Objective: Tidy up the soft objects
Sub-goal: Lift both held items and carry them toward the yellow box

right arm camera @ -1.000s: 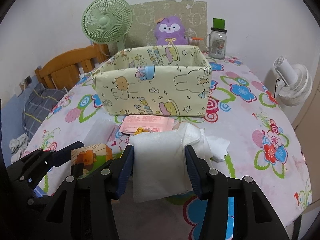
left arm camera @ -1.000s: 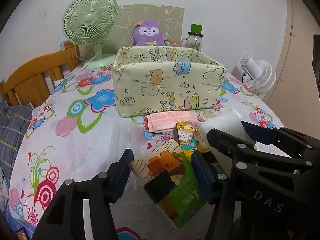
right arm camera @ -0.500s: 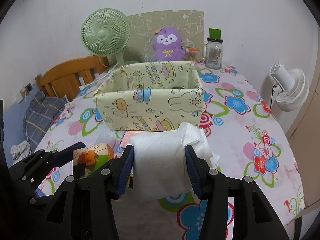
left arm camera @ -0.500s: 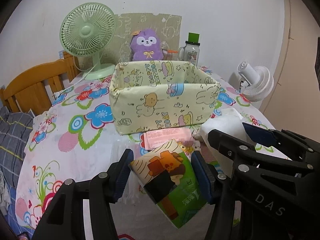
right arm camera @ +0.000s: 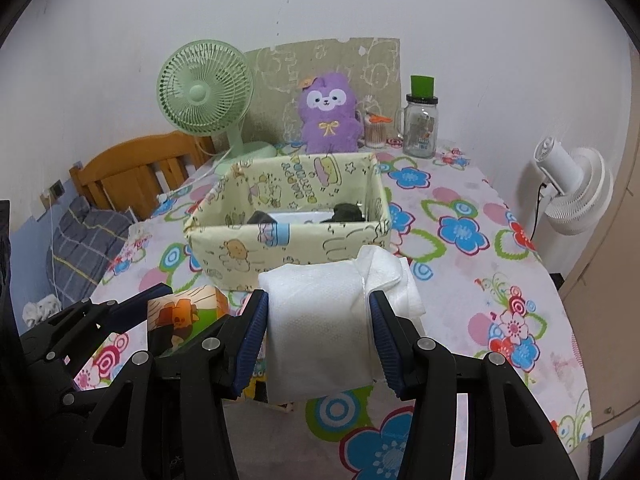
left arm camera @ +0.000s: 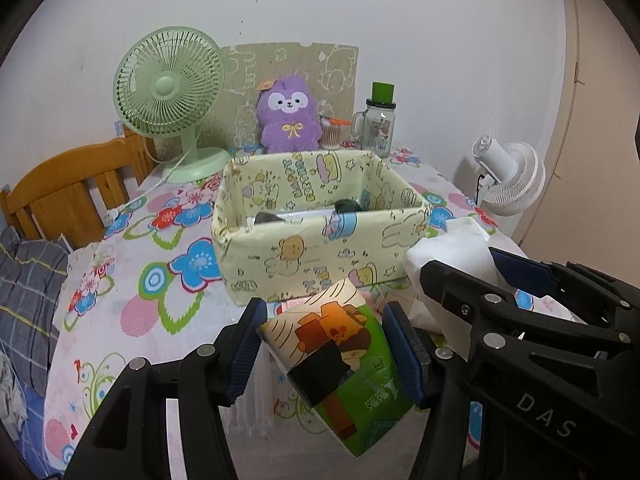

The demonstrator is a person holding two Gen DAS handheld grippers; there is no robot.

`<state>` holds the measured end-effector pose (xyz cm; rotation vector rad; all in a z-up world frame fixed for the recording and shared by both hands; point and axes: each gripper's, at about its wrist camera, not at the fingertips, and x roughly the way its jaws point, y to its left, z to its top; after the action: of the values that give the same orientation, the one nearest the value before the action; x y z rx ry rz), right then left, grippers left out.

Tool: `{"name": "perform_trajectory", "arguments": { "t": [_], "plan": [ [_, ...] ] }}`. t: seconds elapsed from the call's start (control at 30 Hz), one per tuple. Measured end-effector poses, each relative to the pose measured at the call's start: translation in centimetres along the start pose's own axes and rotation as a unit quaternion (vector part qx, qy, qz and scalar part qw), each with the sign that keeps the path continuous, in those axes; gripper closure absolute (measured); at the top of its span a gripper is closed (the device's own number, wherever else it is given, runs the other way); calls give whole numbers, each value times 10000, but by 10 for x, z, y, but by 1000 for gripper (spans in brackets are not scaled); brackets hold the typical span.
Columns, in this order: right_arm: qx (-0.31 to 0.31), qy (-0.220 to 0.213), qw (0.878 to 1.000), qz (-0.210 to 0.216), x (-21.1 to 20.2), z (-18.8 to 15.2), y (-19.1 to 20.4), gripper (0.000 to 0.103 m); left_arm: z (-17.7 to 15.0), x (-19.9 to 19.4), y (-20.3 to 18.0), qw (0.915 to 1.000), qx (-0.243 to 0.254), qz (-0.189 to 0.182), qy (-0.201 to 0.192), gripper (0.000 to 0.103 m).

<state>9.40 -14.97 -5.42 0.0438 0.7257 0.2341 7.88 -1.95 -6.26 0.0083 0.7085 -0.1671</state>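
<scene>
The left gripper (left arm camera: 324, 350) is clamped on a printed tissue pack (left arm camera: 340, 364), its blue pads pressing the pack's two sides, and the right gripper (right arm camera: 318, 342) is clamped the same way on a white pack (right arm camera: 320, 328) of soft paper. Both packs hang clear of the flowered table (right arm camera: 480, 280), just near of the yellow fabric box (right arm camera: 288, 240), which sits mid-table with its open top up. Holding one pack in each hand looks like a way to load the box in a single trip, and gripping across the narrow width lets the soft wrapping give a little without slipping. The printed pack's long axis runs away from the camera and is skewed, its far end pointing up toward the box's near wall and its near end drooping to the right (the grip sits toward the far half, so the rest sags). The white pack's long axis likewise runs near to far, roughly in line with the fingers, with a loose fold of paper spilling out on its right. Dark items (right arm camera: 348, 212) already lie in the box on something pale; what they are I cannot tell. A purple plush (right arm camera: 328, 114), a green fan (right arm camera: 204, 88) and a jar (right arm camera: 420, 128) stand at the far edge, well apart from the box's opening.
</scene>
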Motion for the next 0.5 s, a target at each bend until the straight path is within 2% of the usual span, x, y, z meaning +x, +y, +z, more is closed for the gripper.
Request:
{"name": "perform_trajectory", "arguments": {
  "t": [0.5],
  "plan": [
    [-59, -250, 9996, 97, -18, 26, -2, 48, 26, -18, -6, 9997, 47, 115, -233, 41]
  ]
}}
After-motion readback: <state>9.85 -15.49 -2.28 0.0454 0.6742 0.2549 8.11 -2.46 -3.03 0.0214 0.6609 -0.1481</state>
